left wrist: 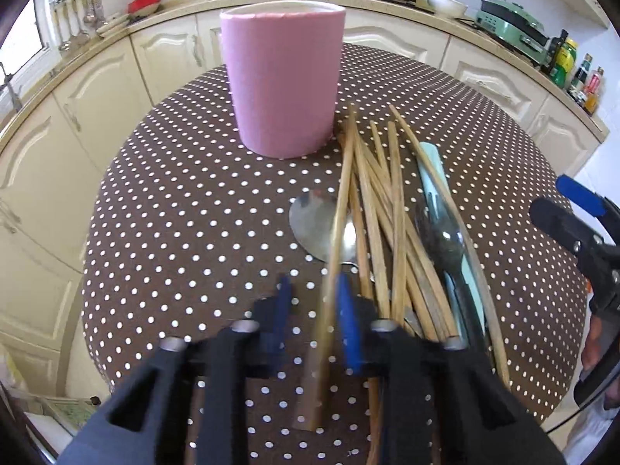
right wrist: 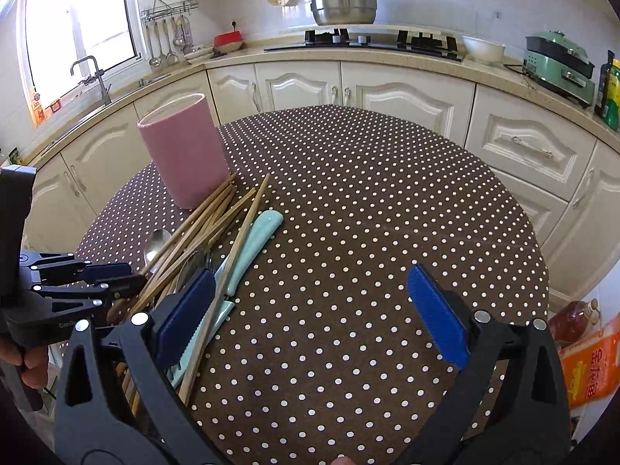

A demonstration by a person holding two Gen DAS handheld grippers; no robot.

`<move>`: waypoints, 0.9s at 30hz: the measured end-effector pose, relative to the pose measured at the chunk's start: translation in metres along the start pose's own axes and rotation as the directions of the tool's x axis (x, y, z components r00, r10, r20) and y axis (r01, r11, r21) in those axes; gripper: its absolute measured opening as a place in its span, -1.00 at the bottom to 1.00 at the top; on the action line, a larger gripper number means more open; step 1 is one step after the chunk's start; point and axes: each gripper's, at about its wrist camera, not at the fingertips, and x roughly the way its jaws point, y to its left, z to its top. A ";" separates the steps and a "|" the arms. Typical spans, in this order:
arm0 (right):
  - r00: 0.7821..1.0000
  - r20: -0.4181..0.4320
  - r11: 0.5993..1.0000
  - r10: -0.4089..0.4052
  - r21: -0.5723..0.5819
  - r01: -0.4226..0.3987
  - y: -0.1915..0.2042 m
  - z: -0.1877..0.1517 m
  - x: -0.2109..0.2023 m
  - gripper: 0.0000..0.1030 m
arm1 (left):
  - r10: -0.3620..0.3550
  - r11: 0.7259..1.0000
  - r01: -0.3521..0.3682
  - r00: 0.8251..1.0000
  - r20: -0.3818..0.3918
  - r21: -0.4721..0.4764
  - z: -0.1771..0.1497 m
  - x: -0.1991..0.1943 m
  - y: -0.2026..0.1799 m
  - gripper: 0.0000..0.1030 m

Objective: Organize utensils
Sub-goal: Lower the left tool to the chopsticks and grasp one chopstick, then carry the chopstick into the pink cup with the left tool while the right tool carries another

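since the one pink holder (left wrist: pixel 282 81) stands upright at the far left of the table (left wrist: pixel 155 240), open for loading, my left gripper (left wrist: pixel 314 302) pinches one chopstick (left wrist: pixel 337 209), apparently lifted from the pile (left wrist: pixel 391 209), roughly ten. my right gripper (right wrist: pixel 310 321) hangs spread, empty. two spoons (left wrist: pixel 316 224) show.

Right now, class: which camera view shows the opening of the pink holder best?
The right wrist view: the pink holder shows its rim and some pale inner wall. In the left wrist view the holder appears nearly side-on, its opening only a thin sliver.
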 end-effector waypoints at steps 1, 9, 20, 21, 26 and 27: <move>1.000 -0.009 1.000 0.005 0.000 -0.005 0.001 0.000 0.002 0.89 | -0.024 1.000 0.024 1.000 0.003 -0.014 -0.001 -0.002 0.001 -0.86; 0.994 -0.107 0.999 0.037 -0.008 -0.038 0.011 0.011 0.027 0.89 | -0.070 0.994 0.075 0.995 0.067 -0.084 -0.040 -0.032 0.010 -0.87; 0.961 -0.273 0.999 0.039 -0.016 -0.045 0.022 0.039 0.074 0.56 | -0.007 0.974 0.029 0.995 0.096 -0.226 -0.072 -0.053 0.052 -0.89; 0.954 -0.295 0.999 0.043 -0.011 -0.049 0.021 0.038 0.078 0.48 | -0.008 0.972 0.029 0.996 0.091 -0.233 -0.072 -0.051 0.055 -0.89; 0.938 -0.341 0.997 0.068 -0.006 -0.074 0.012 0.040 0.078 0.15 | -0.002 0.964 0.015 0.999 0.048 -0.267 -0.054 -0.036 0.067 -0.86; 0.934 -0.350 0.997 0.072 -0.006 -0.079 0.007 0.042 0.078 0.08 | -0.003 0.963 0.014 0.999 0.044 -0.269 -0.046 -0.035 0.066 -0.83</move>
